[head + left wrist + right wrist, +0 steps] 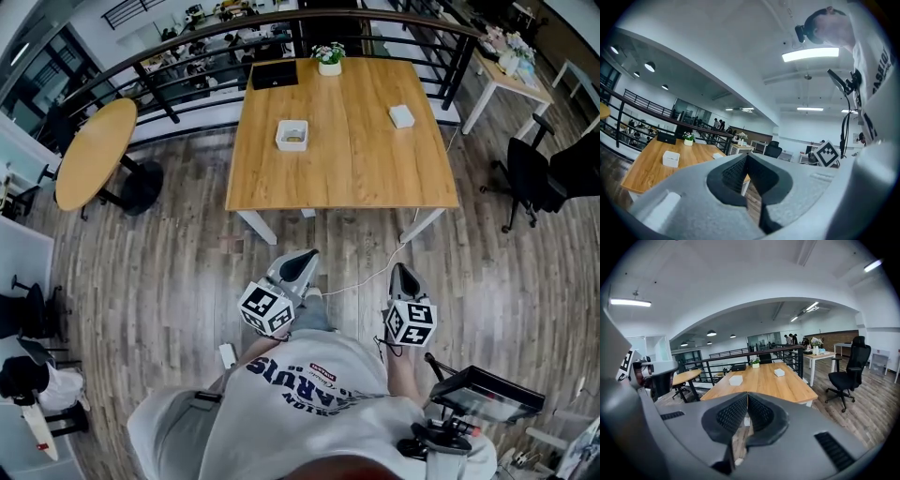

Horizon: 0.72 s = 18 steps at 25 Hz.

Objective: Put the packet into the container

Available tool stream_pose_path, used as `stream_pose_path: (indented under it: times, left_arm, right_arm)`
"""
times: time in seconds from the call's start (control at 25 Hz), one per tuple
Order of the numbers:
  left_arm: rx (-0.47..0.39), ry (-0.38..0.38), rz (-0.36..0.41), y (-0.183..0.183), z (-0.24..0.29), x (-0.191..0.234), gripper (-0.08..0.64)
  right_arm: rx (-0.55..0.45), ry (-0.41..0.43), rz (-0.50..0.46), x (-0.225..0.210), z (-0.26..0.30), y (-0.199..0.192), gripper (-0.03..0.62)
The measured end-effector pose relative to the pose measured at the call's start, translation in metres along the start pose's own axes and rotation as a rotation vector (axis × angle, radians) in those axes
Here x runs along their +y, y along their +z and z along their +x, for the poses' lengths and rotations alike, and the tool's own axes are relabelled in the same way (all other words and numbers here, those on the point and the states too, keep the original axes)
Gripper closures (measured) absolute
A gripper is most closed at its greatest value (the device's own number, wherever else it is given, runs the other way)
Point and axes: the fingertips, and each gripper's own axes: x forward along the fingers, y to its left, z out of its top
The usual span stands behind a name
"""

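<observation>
approach step: my left tongs (302, 259) and right tongs (403, 274) clenched empty, packet (401, 115) and container (279, 136) well ahead; next close in, open right.

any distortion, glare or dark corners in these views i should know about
Head view: strong fisheye, the floorboards curve, light even. Left gripper view: dark round corners, ceiling light blown out white. Right gripper view: same dark corners, wooden table evenly lit, no glare.
</observation>
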Motion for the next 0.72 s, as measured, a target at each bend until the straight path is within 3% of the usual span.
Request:
stream_pose_path:
  times: [0.4, 0.72]
  left_arm:
    - [-0.044, 0.015, 0.005, 0.039, 0.037, 0.101, 0.561]
    - [-0.074, -0.034, 0.086, 0.082, 0.053, 0.153, 0.561]
  right_arm:
    - [0.001, 0.004, -0.055, 0.032, 0.081, 0.065, 0.583]
    - [-0.027, -0.023, -0.098, 0.057, 0.113, 0.114, 0.583]
